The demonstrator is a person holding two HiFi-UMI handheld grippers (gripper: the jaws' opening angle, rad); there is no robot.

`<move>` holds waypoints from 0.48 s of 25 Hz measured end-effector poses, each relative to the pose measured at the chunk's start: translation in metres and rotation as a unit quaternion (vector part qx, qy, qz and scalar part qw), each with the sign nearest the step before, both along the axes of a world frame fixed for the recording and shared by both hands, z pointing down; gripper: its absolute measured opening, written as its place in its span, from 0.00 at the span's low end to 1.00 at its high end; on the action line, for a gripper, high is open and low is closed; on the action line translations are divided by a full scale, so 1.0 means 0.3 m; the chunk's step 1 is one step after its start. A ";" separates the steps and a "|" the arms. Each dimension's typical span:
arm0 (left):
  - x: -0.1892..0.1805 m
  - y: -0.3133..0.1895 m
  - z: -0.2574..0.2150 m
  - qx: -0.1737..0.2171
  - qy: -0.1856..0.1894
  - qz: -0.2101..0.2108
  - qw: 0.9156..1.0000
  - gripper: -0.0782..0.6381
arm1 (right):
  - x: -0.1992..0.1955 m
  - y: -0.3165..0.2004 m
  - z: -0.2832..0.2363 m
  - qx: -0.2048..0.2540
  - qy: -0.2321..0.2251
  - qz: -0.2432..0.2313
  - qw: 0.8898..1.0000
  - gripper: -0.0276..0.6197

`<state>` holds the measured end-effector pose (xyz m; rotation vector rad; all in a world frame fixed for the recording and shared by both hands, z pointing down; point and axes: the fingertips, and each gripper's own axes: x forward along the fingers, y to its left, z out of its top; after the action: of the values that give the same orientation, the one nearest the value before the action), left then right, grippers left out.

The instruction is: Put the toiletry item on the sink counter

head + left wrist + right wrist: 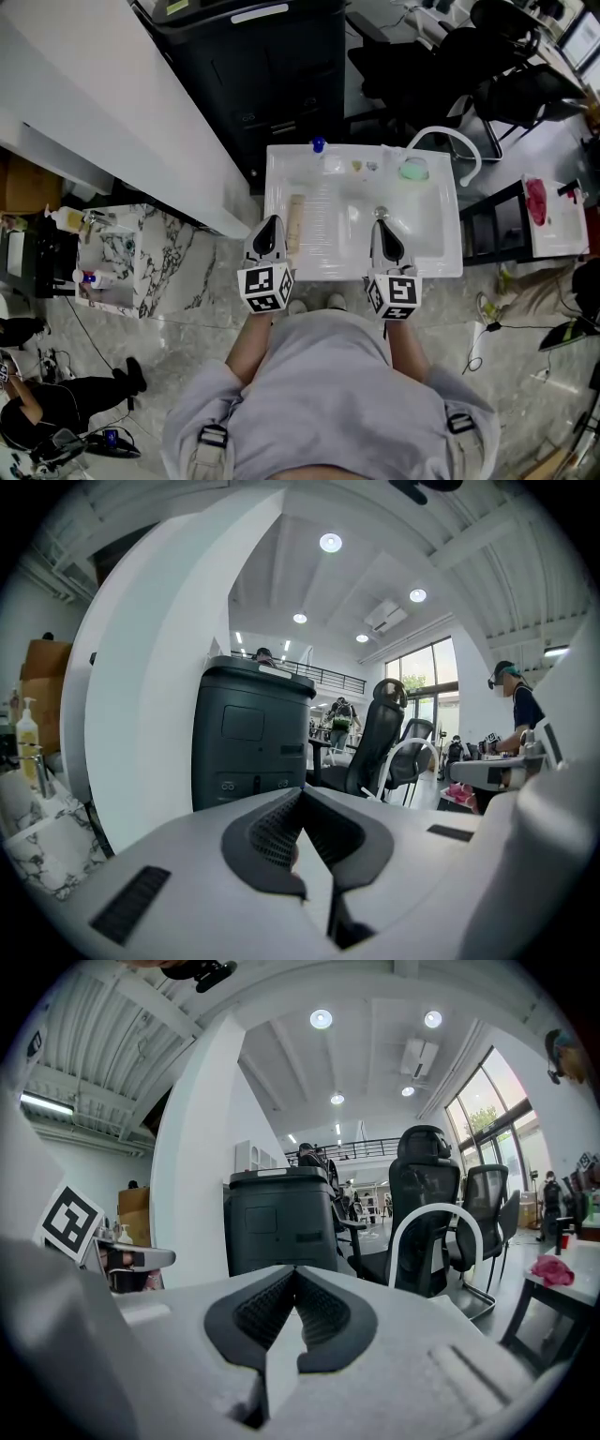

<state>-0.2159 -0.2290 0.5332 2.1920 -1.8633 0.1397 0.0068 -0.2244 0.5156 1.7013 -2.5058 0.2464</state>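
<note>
Presently both tools are idle: your left gripper (269, 246) and right gripper (384, 242) each have their jaws pressed together with nothing between them, and both hang over the front rim of the sink (328, 273). Just ahead of the left one lies a pale tube (296, 221), lengthwise along the basin's left side; I judge it to be the toiletry item. Whether it rests on the ledge or on the inner slope cannot be determined. Expect it to be light, somewhat soft, and slick if wet. Take it across its narrow width at mid-length, with a moderate squeeze.

Beyond, the drain (381, 213) sits mid-basin. The back ledge carries a blue-capped bottle (318, 145), a green dish (413, 170) and the faucet (464, 148), so room is tight there. The left ledge is narrow. A wall (122, 112) stands close on the left, and a cabinet (281, 84) stands behind.
</note>
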 end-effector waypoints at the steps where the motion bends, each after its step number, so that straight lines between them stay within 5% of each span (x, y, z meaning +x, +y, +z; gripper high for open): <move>1: 0.001 0.002 -0.010 0.004 0.001 0.000 1.000 0.12 | 0.000 0.002 0.000 0.001 0.000 0.000 1.000 0.05; 12: 0.006 0.031 -0.124 0.044 0.006 0.006 0.999 0.12 | -0.002 0.023 -0.007 0.003 -0.003 -0.001 1.000 0.05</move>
<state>-0.2141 -0.2195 0.4961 2.2568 -1.8849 0.0483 0.0064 -0.2174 0.5135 1.7039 -2.5138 0.2433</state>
